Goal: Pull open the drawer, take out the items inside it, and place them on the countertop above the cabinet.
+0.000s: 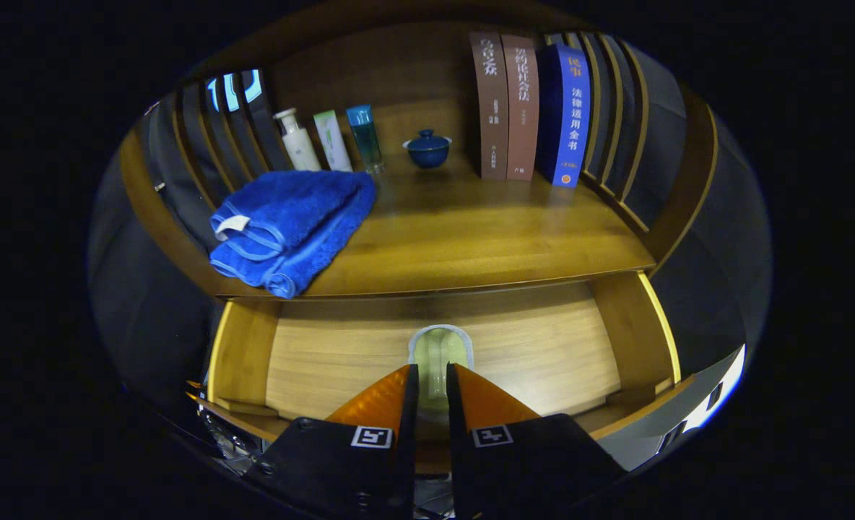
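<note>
Wooden countertop [471,231] spans the cabinet, backed by a wood panel and flanked by slatted sides. On it, at ten o'clock from the fingers, lies a folded blue towel [290,227], its front edge reaching the counter's lip. Behind the towel, along the back, stand a white bottle [297,141], a pale tube [332,141] and a teal bottle [364,137], close together in a row. At twelve o'clock sits a small blue lidded cup [427,149], apart from the bottles. At one o'clock three books [525,108] stand upright, touching one another: two brown, one blue.

Below the counter the drawer [243,354] is pulled open, its pale wood floor showing. In it, at twelve o'clock, a small pale-green item [440,354] with a light rim lies just ahead of the fingertips and reaches into the gap between them.

Gripper [432,379] points into the drawer with its fingers drawn near to each other, a narrow slot left between. The item shows in that slot; whether both fingers press on it cannot be told.
</note>
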The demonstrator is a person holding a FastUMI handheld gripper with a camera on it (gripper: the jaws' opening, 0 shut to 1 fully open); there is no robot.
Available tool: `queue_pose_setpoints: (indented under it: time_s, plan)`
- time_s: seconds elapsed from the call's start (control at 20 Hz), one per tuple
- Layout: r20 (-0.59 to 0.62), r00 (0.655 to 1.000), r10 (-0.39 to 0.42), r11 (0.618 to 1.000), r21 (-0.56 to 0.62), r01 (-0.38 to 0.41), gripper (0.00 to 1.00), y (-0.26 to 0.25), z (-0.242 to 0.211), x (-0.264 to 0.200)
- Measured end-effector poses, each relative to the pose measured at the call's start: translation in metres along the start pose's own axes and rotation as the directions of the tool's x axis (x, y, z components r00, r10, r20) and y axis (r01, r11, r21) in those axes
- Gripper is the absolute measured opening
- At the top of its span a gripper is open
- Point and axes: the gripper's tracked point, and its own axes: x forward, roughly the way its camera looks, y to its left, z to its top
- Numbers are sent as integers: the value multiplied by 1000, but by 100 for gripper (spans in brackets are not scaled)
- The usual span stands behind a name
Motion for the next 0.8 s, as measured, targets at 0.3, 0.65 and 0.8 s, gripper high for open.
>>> queue_pose_setpoints:
  time_s: [0.3, 0.65, 0.8]
  plan:
    - [59, 998, 31, 999, 7, -31, 22, 8, 30, -47]
    - [0, 1000, 20, 1000, -1, -20, 21, -2, 28, -18]
    - [-98, 995, -8, 1000, 15, 10, 11, -12, -8, 21]
